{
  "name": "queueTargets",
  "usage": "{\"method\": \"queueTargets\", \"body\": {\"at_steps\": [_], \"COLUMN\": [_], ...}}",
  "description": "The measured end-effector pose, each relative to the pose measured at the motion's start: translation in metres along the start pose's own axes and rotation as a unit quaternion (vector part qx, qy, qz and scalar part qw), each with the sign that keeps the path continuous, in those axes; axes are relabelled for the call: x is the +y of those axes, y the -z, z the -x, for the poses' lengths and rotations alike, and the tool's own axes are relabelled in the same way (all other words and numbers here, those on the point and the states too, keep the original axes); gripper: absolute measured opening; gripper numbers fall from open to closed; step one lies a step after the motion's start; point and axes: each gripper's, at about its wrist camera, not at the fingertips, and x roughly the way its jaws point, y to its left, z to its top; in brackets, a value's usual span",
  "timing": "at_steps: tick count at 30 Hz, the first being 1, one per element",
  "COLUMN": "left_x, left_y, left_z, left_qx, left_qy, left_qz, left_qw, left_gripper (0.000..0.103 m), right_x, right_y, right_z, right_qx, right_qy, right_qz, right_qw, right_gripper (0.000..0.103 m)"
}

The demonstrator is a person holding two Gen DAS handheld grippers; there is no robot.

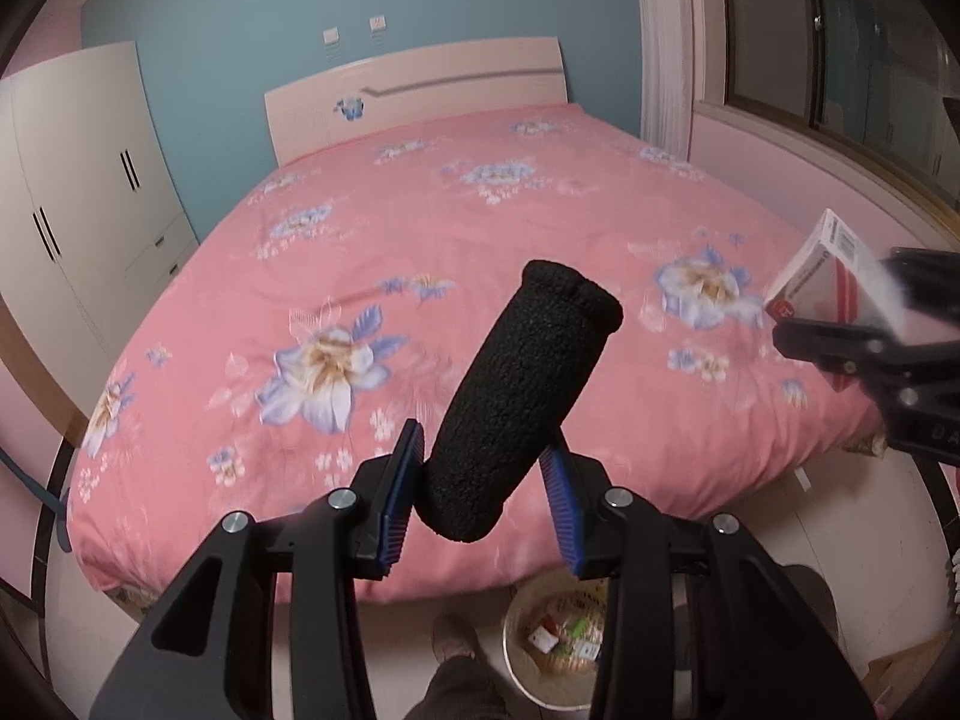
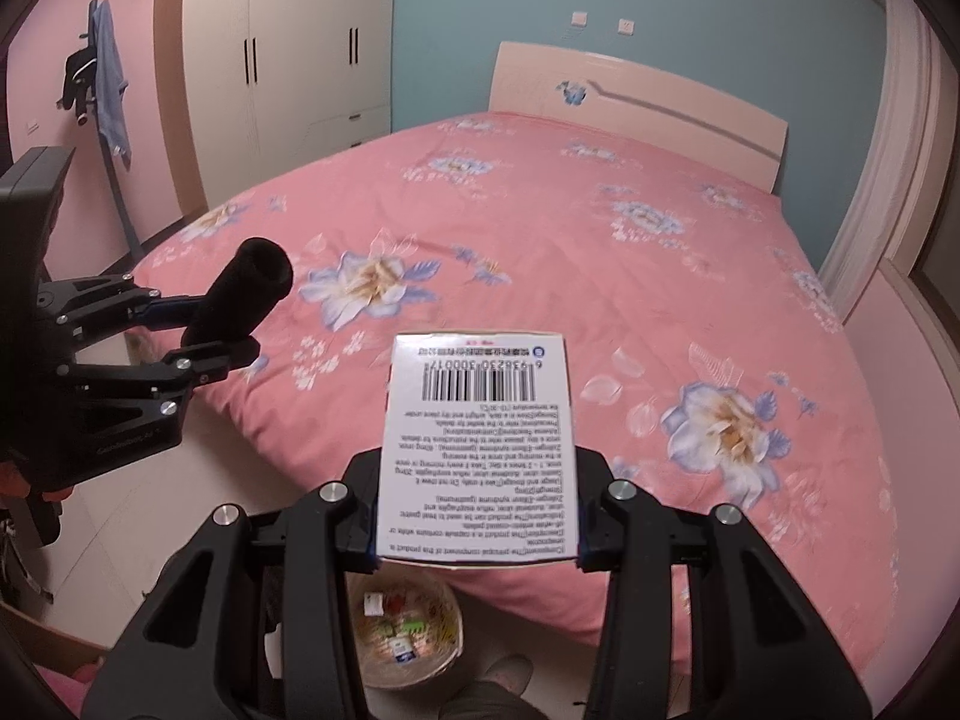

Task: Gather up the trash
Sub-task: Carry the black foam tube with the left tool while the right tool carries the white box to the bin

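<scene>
My left gripper [image 1: 480,498] is shut on a black foam tube [image 1: 516,396] that sticks up and to the right, held above the foot of the bed. The tube also shows in the right wrist view [image 2: 246,294]. My right gripper [image 2: 477,516] is shut on a white medicine box [image 2: 480,444] with a barcode and printed text; it shows at the right edge of the left wrist view [image 1: 828,282]. A round trash basket [image 1: 555,642] with several scraps inside stands on the floor below both grippers, also in the right wrist view [image 2: 408,636].
A bed with a pink flowered cover [image 1: 480,228] fills the middle. A white wardrobe [image 1: 78,180] stands at the left, a window [image 1: 840,48] at the right. Clothes hang on the pink wall [image 2: 102,78]. The person's foot [image 1: 456,642] is by the basket.
</scene>
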Motion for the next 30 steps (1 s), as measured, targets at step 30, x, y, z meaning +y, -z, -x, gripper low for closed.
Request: {"method": "queueTargets", "body": {"at_steps": [30], "left_x": [-0.024], "left_y": [0.155], "left_z": [-0.143], "left_qx": [0.221], "left_qy": [0.051], "left_qz": [0.018], "left_qw": [0.9737], "left_gripper": [0.042], "right_x": [0.04], "right_y": [0.137], "right_z": [-0.136], "right_qx": [0.199], "right_qy": [-0.08], "right_qz": [-0.014], "right_qw": [0.977], "right_gripper": [0.044]}}
